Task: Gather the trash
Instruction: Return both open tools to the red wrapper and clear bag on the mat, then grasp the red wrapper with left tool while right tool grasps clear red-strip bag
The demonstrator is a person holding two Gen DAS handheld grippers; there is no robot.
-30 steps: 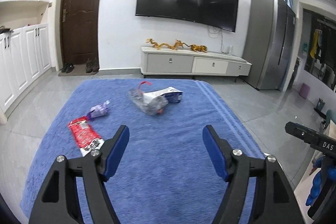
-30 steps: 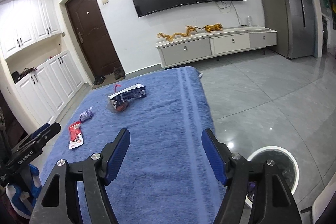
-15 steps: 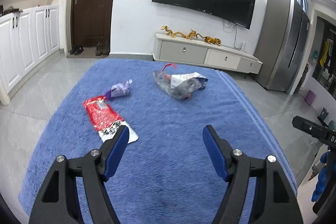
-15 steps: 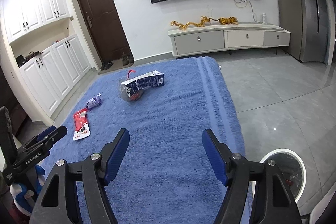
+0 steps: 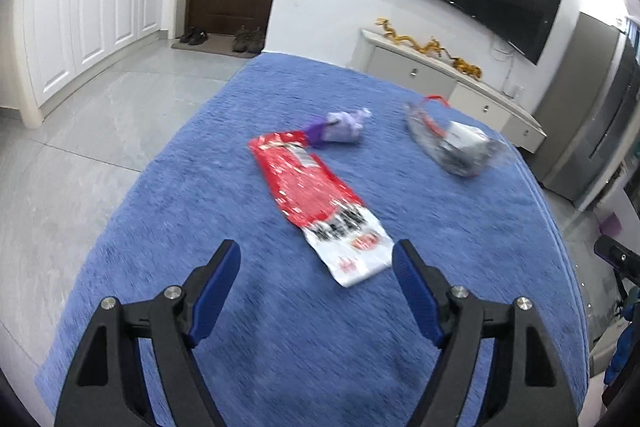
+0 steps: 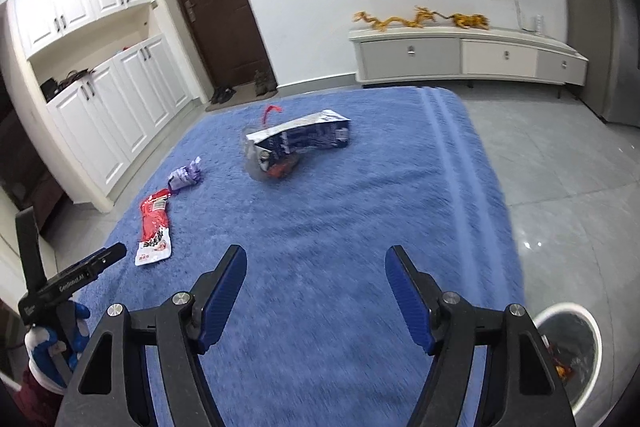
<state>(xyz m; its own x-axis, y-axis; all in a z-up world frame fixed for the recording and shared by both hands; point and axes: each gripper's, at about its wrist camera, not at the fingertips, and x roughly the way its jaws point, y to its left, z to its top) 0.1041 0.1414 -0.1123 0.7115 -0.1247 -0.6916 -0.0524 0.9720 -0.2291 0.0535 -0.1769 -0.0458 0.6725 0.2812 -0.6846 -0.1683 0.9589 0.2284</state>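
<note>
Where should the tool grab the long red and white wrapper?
Probably the white end of the red and white wrapper, the end nearest the left tool. The wrapper lies flat on the blue cloth, so there is no raised side to squeeze. Come down from above with the open fingers across its narrow width, then pinch that end so it bunches up.

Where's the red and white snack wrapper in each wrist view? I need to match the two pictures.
Left wrist: red and white snack wrapper lies mid-frame on the blue cloth, its white end just ahead of the open left gripper.
Right wrist: the wrapper lies at the left, near the cloth's edge.
Shared landmark: the purple wrapper by its red end.
</note>
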